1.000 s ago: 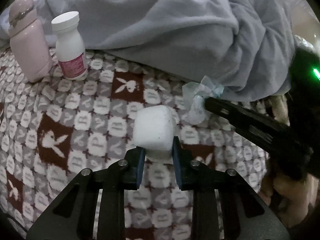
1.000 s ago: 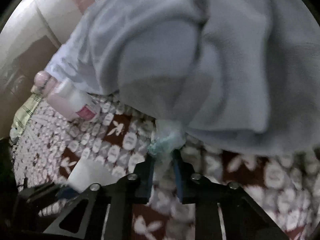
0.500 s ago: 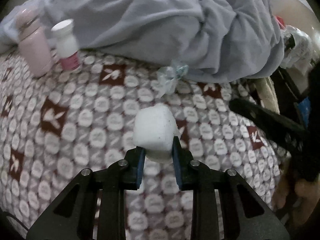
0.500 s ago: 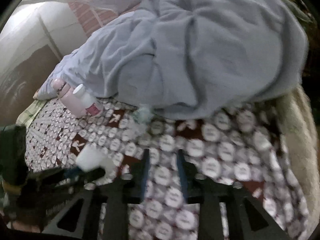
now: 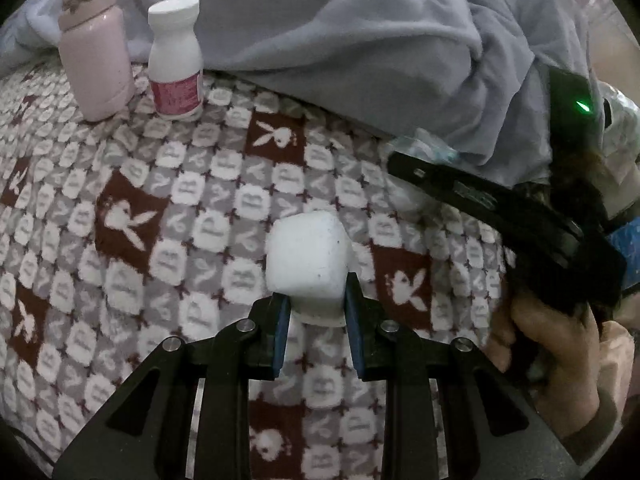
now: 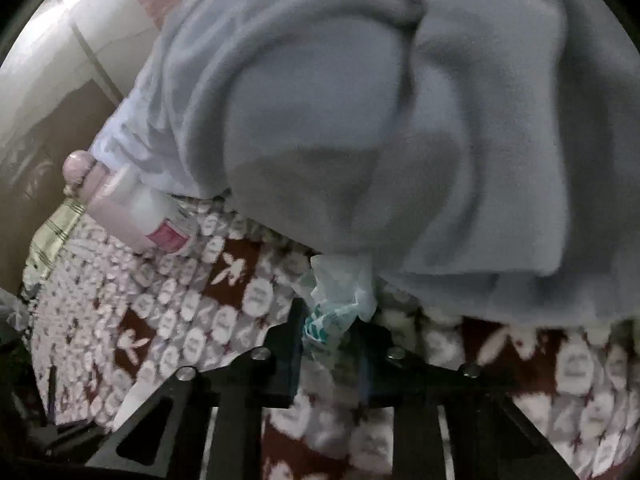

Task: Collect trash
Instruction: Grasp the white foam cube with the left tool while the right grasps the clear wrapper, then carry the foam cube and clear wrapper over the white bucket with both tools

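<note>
So my left gripper (image 5: 315,309) has its fingers clamped on a white foam block (image 5: 307,261), held up off the bed blanket (image 5: 168,216) so it's ready to toss. My right gripper (image 6: 330,334) is closing its fingers on a crumpled plastic wrapper (image 6: 340,292), tucked right at the edge of the grey fleece (image 6: 400,120). It's thin, see-through with teal print (pretty flimsy). The bottles (image 5: 175,60) look like they're staying put.
</note>
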A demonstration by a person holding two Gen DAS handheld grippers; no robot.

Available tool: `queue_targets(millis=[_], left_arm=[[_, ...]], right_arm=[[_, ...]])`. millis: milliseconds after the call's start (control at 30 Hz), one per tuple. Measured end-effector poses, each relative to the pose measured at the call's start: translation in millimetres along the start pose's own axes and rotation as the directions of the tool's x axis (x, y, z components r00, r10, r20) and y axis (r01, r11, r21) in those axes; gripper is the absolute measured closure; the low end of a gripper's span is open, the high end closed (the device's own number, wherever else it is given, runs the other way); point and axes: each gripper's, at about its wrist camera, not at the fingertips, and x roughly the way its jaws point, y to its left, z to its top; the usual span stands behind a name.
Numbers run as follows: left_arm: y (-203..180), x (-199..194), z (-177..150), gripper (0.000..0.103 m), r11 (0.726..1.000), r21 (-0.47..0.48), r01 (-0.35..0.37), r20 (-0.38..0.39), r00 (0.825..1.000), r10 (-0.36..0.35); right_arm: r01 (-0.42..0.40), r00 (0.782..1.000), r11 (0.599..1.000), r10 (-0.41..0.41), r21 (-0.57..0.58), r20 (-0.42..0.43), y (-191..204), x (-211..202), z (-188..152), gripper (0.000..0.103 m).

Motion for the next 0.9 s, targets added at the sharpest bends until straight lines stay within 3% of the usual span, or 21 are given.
queue_targets(millis=[133,333,533,900], left_arm=[[-12.1,-6.0,-5.6,0.08,1.0,0.029,-0.001,0.009,1.0,0.0],[-53.7,-12.5,-21.9,0.08,0.993,0.119,-0.004,0.005,1.0,0.003],[-101.6,-22.1,-55.3,0.08,0.979,0.204,-0.013,0.011,1.0,0.011],[-192.3,-36.5,-89.7,0.08,0.947,0.32,0.022,0.024,0.999,-0.031]], right_arm=[[-0.022,0.999,1.0,0.023,-0.009,0.043,-4.2,-50.2,-17.1,0.085],[0.016,0.999,1.0,-0.015,-0.01,0.052,-22.1,-130.8,-60.8,0.085],[0.077,0.995,0.997,-0.077,0.008,0.056,-45.7,-179.6,-105.2,0.085],[0.142,0.984,0.987,-0.149,0.069,0.095,-88.5,-247.6,-153.8,0.085]])
